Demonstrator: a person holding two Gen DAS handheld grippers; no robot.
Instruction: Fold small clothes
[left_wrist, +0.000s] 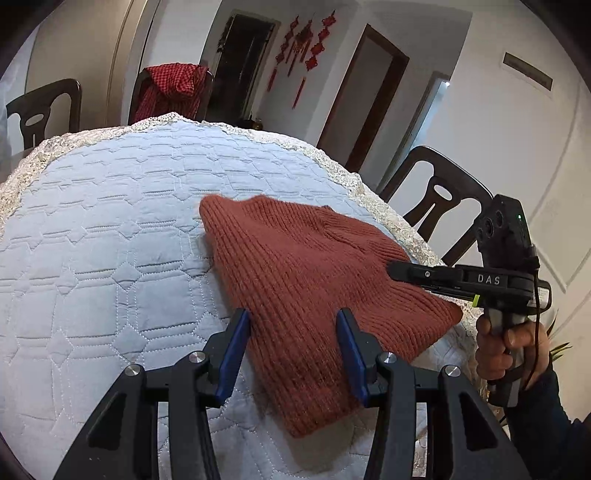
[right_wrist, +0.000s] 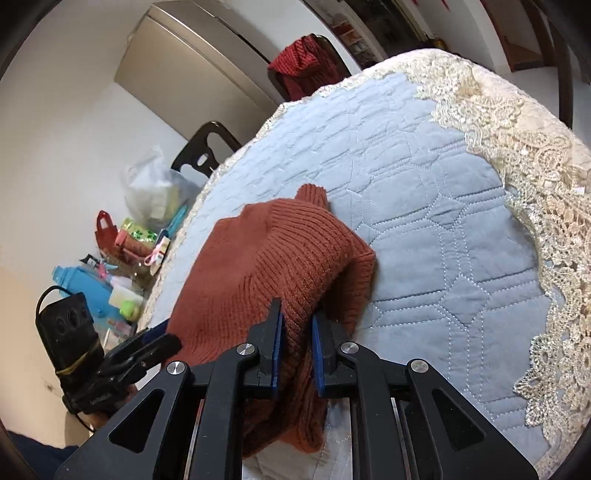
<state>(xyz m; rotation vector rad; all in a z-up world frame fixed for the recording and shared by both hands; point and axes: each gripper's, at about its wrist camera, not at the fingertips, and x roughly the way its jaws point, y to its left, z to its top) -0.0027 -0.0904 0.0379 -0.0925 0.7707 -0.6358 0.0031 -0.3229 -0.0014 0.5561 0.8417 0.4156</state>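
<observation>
Right wrist view shows the right gripper clenched on a bunched fold of the rust knit garment, while the left gripper stands released over its near edge.

- Your sweater is rust-red ribbed knit, soft and matt, a little fuzzy.
- The quilt you work on is pale blue stitched cloth, matt, puckered along its seams.
- Its trim is cream lace, open and rough.
- Your left gripper is matt black plastic with bright metal screws; the pads look like smooth blue rubber.
- The chair is dark, glossy wood.
- The bag is thin, shiny plastic.
</observation>
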